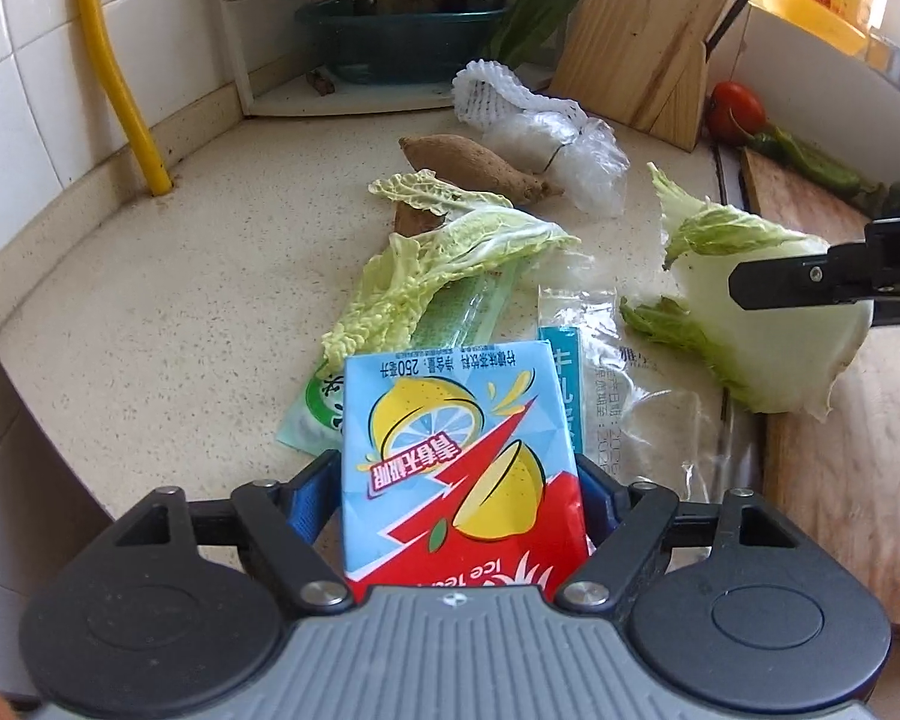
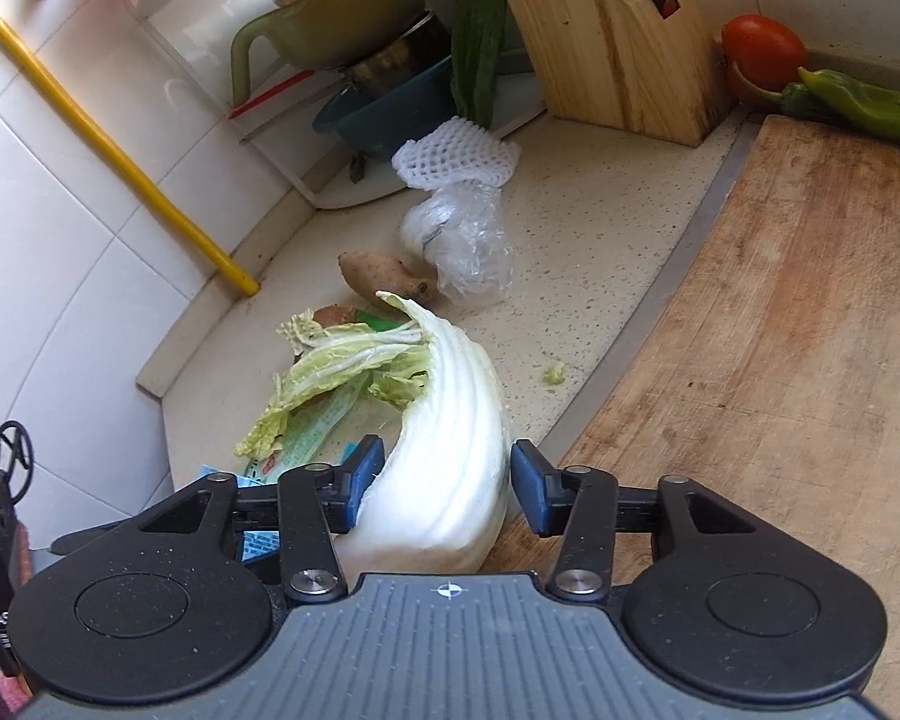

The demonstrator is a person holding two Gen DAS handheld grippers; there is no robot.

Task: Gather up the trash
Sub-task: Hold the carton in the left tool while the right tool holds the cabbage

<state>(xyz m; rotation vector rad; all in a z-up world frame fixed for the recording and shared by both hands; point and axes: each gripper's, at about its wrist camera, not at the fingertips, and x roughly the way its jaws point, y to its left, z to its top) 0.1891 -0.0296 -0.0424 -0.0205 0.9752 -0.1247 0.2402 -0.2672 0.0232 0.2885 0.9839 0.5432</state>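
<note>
On my left gripper (image 1: 459,498) I have the ice tea carton (image 1: 459,462) sitting between the blue pads (image 1: 307,501). It is a light blue and red box printed with yellow lemons, its print upside down to me. Its long axis runs along the fingers, its far end pointing away over the speckled counter (image 1: 210,276). The pads stand just off its sides with a sliver of gap each way, so the claw is loose around it, not squeezing.

Beyond it lie a cabbage leaf (image 1: 450,258), a green wrapper (image 1: 312,414) and a clear plastic wrapper (image 1: 630,372), with a sweet potato (image 1: 474,165) and a white foam net (image 1: 498,96) farther back.

On my right gripper (image 2: 444,489) the pale cabbage stalk (image 2: 450,444) curves between the fingers (image 2: 363,468), thick white base toward me, leafy green tip bending away and left. The left pad touches it and the right stands clear: jaws fairly wide, no grip. The wooden cutting board (image 2: 780,330) lies alongside on the right.
</note>
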